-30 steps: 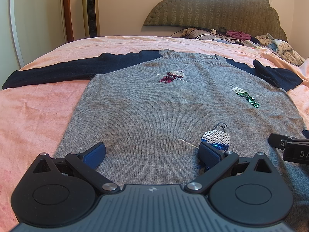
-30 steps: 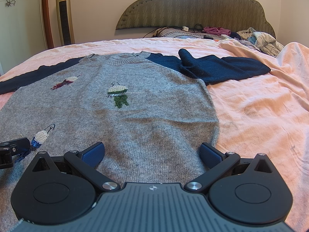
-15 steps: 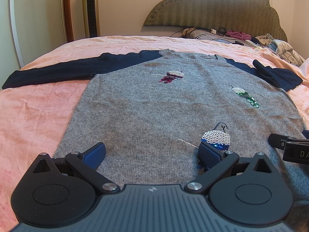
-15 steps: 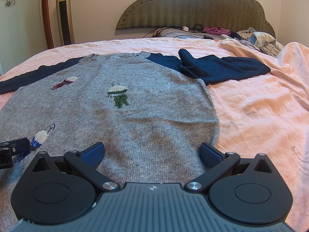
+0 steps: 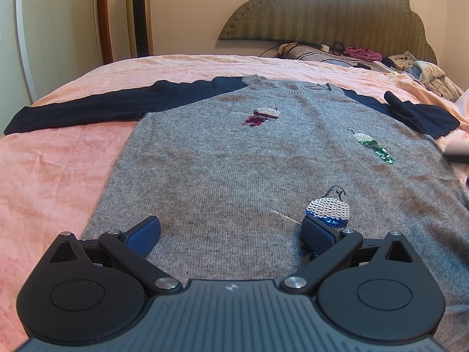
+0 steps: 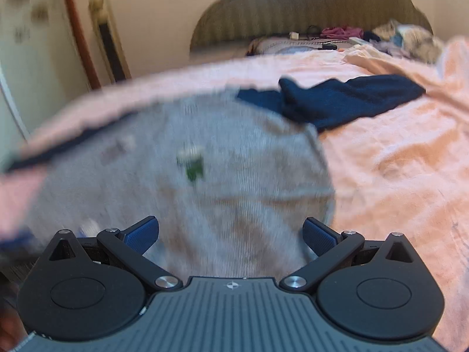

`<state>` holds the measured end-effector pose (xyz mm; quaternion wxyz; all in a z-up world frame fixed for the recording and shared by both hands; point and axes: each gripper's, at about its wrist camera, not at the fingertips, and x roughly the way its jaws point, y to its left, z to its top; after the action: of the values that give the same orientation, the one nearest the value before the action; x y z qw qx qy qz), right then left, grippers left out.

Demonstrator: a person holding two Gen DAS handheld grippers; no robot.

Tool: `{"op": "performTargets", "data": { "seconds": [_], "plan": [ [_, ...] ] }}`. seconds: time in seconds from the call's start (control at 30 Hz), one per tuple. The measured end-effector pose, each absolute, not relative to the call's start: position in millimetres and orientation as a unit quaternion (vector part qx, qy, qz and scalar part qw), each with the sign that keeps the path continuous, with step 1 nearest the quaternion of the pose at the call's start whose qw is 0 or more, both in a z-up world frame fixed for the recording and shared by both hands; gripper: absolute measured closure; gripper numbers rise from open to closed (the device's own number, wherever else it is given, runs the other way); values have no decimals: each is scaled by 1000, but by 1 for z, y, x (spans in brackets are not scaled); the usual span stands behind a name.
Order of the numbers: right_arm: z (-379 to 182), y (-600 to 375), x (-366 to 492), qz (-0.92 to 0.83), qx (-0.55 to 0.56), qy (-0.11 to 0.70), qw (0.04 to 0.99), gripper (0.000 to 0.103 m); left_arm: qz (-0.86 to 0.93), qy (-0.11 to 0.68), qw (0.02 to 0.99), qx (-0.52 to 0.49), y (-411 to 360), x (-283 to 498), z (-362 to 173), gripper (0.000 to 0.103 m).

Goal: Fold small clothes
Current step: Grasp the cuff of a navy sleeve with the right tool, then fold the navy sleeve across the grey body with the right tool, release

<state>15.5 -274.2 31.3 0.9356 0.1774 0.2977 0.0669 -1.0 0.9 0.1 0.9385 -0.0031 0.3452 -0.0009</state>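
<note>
Two grippers sit low at the near hem of the gray sweater [image 5: 234,158], prob. to start a fold. Left gripper [image 5: 231,233] is wide open, holding nothing. Right gripper [image 6: 230,234] is wide open too, nothing in it; its view is blurry. Sweater lies flat, front up, on the pink bedspread [image 5: 52,176]. Left navy sleeve [image 5: 96,107] is stretched out; right sleeve [image 6: 337,99] is bunched, may need tucking. Farther back: clothes pile [image 5: 422,73], headboard [image 5: 322,8], tall fan [image 5: 140,14].

Sweater [image 5: 234,158] spread flat on bed [image 5: 58,176], neck toward headboard [image 5: 322,14]; clothes pile [image 5: 425,70] at far right, tower fan [image 5: 139,14] beyond bed's left corner.
</note>
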Motion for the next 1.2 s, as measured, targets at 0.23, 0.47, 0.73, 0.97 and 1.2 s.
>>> {"op": "performTargets", "data": {
  "seconds": [0.23,0.47,0.73,0.97,1.2],
  "plan": [
    [40,-454,84,18,457,188,869,0,-1,345,939,-3,1,-1,0,0],
    [-6,-540,159,-114,471,234,843,24,-1,345,939,-3,1,-1,0,0],
    [-25,-549,210,-115,454,201,861,30,-5,345,939,-7,1,0,0,0],
    [-12,-534,219,-135,413,188,881,89,-8,343,939,-14,3,-1,0,0],
    [60,-435,190,17,386,154,910,89,-10,341,940,-21,5,0,0,0]
  ]
}}
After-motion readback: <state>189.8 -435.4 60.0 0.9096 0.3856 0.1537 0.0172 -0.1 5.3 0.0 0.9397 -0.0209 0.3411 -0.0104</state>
